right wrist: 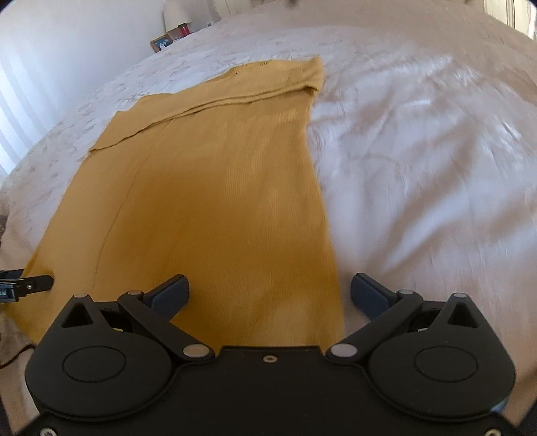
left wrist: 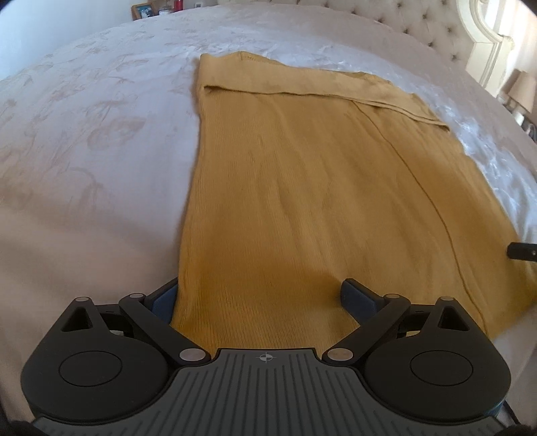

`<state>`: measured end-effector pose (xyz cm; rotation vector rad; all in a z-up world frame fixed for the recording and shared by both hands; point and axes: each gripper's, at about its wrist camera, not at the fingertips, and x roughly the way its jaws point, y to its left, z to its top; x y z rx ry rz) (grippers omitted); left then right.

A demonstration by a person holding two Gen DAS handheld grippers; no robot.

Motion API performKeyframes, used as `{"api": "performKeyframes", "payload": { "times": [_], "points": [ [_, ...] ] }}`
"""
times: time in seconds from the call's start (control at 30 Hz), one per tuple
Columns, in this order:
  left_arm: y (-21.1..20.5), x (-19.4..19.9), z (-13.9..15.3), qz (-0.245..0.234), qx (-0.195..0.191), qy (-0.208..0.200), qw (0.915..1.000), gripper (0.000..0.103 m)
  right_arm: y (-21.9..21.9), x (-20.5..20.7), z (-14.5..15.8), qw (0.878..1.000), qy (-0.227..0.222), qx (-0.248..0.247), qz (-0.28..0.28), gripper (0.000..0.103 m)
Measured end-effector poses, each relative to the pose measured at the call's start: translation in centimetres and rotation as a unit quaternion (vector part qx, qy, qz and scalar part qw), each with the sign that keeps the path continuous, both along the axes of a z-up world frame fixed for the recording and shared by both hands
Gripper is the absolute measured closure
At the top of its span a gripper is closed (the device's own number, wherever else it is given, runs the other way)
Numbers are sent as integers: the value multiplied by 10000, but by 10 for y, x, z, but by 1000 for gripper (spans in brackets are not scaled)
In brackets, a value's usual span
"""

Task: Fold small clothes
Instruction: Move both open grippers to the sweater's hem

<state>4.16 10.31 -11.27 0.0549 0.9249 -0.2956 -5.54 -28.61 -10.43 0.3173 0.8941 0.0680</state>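
A mustard-yellow knit garment lies flat on the bed, its far end folded over into a band; it also shows in the right wrist view. My left gripper is open at the garment's near left corner, the left finger under or beside the edge, the right finger on the cloth. My right gripper is open at the near right corner, straddling the garment's right edge. The right gripper's tip shows in the left wrist view; the left gripper's tip shows in the right wrist view.
The bed has a white floral cover and a tufted headboard. A nightstand with a photo frame, a red candle and a lamp stands beyond the bed.
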Motion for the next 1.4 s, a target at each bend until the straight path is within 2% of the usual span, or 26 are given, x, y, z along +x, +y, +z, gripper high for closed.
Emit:
{"api": "performKeyframes", "payload": {
  "times": [0.3, 0.6, 0.93, 1.07, 1.17, 1.27, 1.4],
  "points": [
    [-1, -21, -1, 176, -197, -12, 9996, 5, 7, -16, -1, 9992, 269, 291, 53, 0],
    [-9, -29, -7, 217, -114, -192, 9995, 1, 16, -16, -7, 9994, 317, 38, 167, 0],
    [-7, -27, -7, 136, -119, -148, 9997, 1, 1, -23, -7, 9976, 195, 662, -34, 0],
    [-6, -30, -7, 77, -158, -194, 9997, 1, 0, -23, -6, 9970, 183, 753, -56, 0],
    [-5, -32, -6, 50, -202, -213, 9996, 2, 0, -23, -6, 9968, 191, 771, -52, 0],
    [-3, -36, -3, 37, -260, -232, 9994, 11, 0, -23, -6, 9966, 204, 802, -45, 0],
    [1, -44, 2, -96, -523, -176, 9984, 11, 0, -23, -6, 9964, 212, 820, -52, 0]
  ]
}}
